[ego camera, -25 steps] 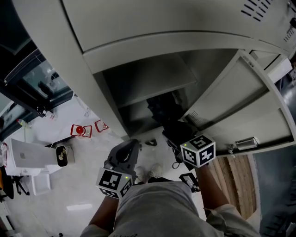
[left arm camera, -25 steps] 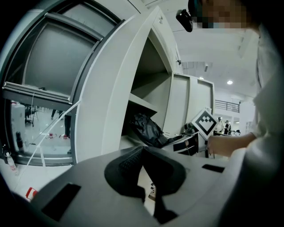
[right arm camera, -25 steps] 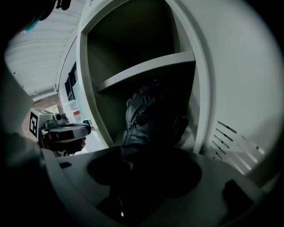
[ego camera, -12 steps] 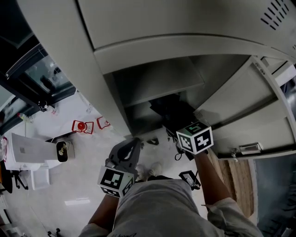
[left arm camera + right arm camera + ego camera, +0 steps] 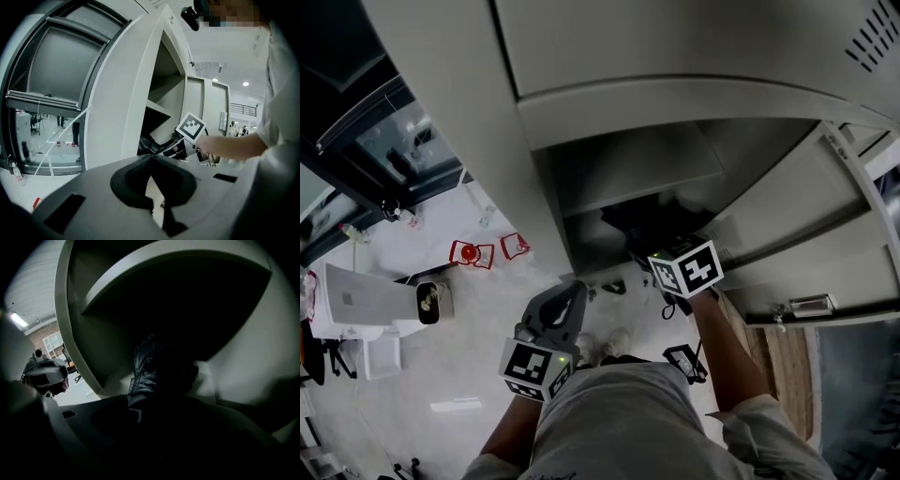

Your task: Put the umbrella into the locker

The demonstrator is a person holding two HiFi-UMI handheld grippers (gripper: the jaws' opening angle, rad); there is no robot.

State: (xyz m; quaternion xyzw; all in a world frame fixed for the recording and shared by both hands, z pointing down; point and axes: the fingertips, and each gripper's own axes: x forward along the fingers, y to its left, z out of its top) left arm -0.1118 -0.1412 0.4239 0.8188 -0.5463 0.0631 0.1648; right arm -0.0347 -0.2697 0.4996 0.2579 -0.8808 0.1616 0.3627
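Black umbrella (image 5: 149, 376), dim inside locker (image 5: 623, 173)

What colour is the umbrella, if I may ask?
The umbrella is black, clearest in the right gripper view.

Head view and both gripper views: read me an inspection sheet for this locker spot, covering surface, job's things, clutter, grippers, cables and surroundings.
Surface: pale grey locker, door open; lower compartment under a shelf.
Job's things: dark folded umbrella, in the lower compartment.
Clutter: red-and-white items and a white box on the floor.
Grippers: right gripper reaches into the compartment, apparently shut on the umbrella; left gripper shut, empty, outside the locker.
Cables: thin dark loop under the right gripper; cable or strap, cannot tell.
Surroundings: glass partition at left.
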